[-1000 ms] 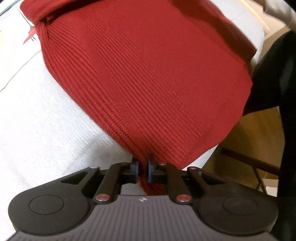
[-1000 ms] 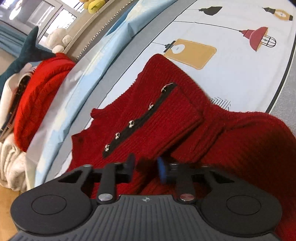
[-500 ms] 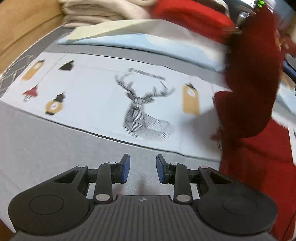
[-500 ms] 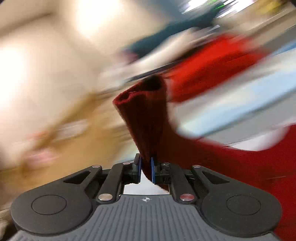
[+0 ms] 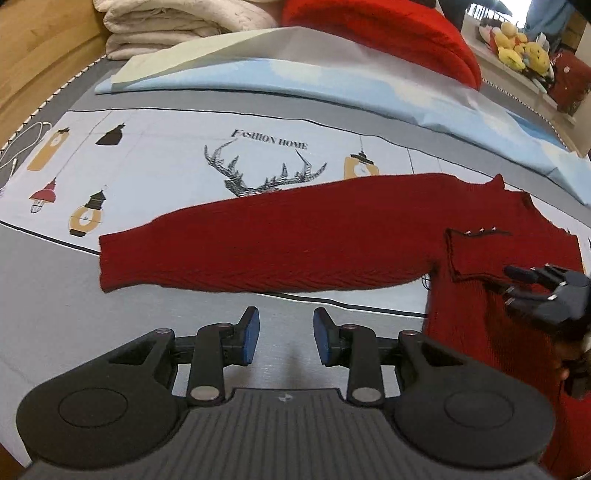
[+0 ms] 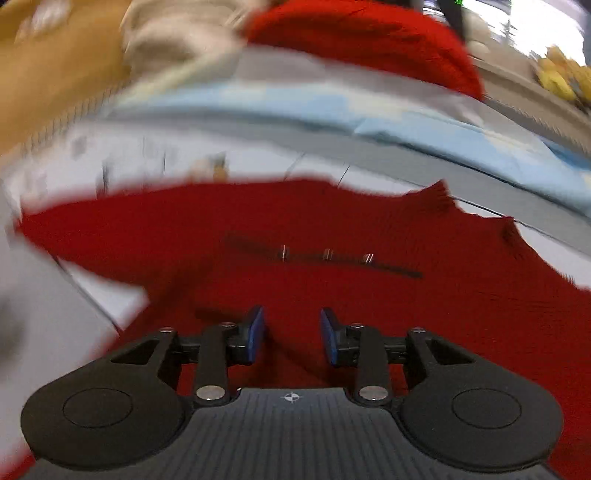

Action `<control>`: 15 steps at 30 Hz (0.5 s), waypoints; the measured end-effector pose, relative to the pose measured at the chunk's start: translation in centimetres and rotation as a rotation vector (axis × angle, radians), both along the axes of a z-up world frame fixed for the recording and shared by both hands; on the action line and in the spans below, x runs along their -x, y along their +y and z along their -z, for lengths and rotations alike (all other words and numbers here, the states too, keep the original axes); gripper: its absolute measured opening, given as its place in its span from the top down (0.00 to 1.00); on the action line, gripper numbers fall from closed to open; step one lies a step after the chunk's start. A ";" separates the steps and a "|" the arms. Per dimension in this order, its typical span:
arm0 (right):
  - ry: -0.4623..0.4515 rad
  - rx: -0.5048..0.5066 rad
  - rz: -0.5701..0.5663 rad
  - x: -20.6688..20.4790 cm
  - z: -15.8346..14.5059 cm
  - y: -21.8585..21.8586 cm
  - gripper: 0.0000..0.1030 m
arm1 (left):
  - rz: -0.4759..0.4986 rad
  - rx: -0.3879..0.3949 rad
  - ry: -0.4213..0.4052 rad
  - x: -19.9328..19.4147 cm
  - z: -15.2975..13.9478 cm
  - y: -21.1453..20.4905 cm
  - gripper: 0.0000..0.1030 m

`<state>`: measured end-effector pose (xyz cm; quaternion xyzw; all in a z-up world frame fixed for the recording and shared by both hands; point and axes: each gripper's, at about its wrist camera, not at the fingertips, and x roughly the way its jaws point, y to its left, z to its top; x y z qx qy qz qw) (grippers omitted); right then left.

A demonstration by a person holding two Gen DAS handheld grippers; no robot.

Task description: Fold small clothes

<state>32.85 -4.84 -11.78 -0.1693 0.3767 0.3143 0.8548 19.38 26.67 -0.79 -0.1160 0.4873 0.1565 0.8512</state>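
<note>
Grey and pale blue, the bed sheet [image 5: 155, 173] fills most of the left wrist view, with a deer and little lamps printed on it. At 12 o'clock a light blue pillow [image 5: 332, 79] lies across the bed. Above it sit a bright red blanket [image 5: 384, 33] and a cream folded blanket [image 5: 177, 26].

The dark red sweater [image 5: 498, 236] lies flat on the sheet, at 3 o'clock in the left wrist view. Its long sleeve [image 5: 266, 247] stretches sideways, from 3 o'clock toward 9 o'clock, with the cuff at the 9 o'clock end. A dark strip with small shiny snaps [image 6: 325, 256] runs across the chest.

The left gripper [image 5: 283, 341] is over bare sheet, its tongs spread apart and holding nothing. The right gripper [image 6: 291, 338] is over the sweater's body, its tongs spread too, pinching nothing. The right wrist view is blurry.
</note>
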 end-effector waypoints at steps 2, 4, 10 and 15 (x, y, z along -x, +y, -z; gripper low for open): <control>-0.044 0.099 -0.040 0.7 1.2 0.9 0.53 | 0.008 -0.003 0.004 -0.6 0.4 -0.5 0.64; -0.103 0.153 -0.076 1.7 1.8 1.6 0.64 | 0.022 -0.010 0.004 -1.0 0.4 -1.1 0.64; -0.130 0.004 0.008 -0.5 -3.1 -2.5 0.89 | 0.059 -0.018 0.010 -1.8 0.5 -2.5 0.64; -0.108 -0.235 0.256 -3.7 -9.3 -16.2 0.89 | 0.094 -0.020 0.005 -1.8 0.2 -3.2 0.64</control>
